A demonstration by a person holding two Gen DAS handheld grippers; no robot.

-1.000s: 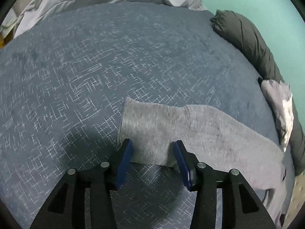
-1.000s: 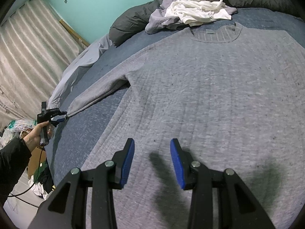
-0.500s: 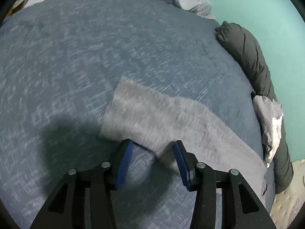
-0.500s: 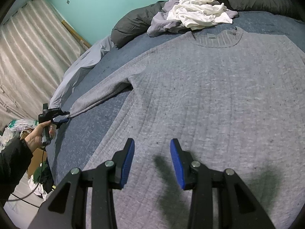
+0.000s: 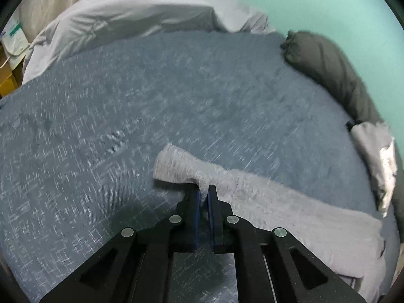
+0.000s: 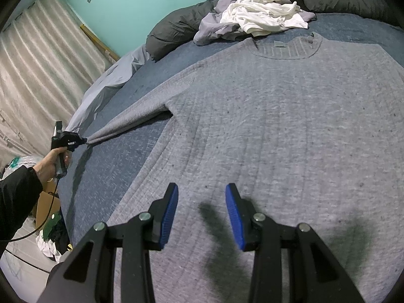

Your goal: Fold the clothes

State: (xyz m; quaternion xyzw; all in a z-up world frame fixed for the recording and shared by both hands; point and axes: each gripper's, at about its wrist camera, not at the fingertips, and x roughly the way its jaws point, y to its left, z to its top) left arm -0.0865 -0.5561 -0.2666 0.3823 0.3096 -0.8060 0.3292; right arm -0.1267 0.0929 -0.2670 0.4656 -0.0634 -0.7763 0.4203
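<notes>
A grey knit sweater (image 6: 277,116) lies flat, face up, on the blue bedspread (image 6: 118,166), collar toward the far side. Its left sleeve (image 5: 265,197) stretches out across the spread, and my left gripper (image 5: 204,192) is shut on the sleeve near the cuff (image 5: 174,166), bunching the cloth between its blue pads. From the right wrist view the left gripper (image 6: 67,141) shows at the far left, held by a hand, with the sleeve (image 6: 131,121) pulled taut and lifted. My right gripper (image 6: 201,209) hovers open over the sweater's lower body, nothing between its fingers.
A pile of white and lilac clothes (image 6: 257,15) sits by the sweater's collar against a dark grey rolled duvet (image 6: 176,27). A pale grey sheet (image 5: 131,17) bunches at the bed's far edge. Curtains (image 6: 32,75) and floor clutter (image 6: 50,234) lie beyond the bed's left side.
My left gripper has gone from open around the cuff to shut on the sleeve, and the sleeve is now pulled taut. The right gripper has barely moved.
</notes>
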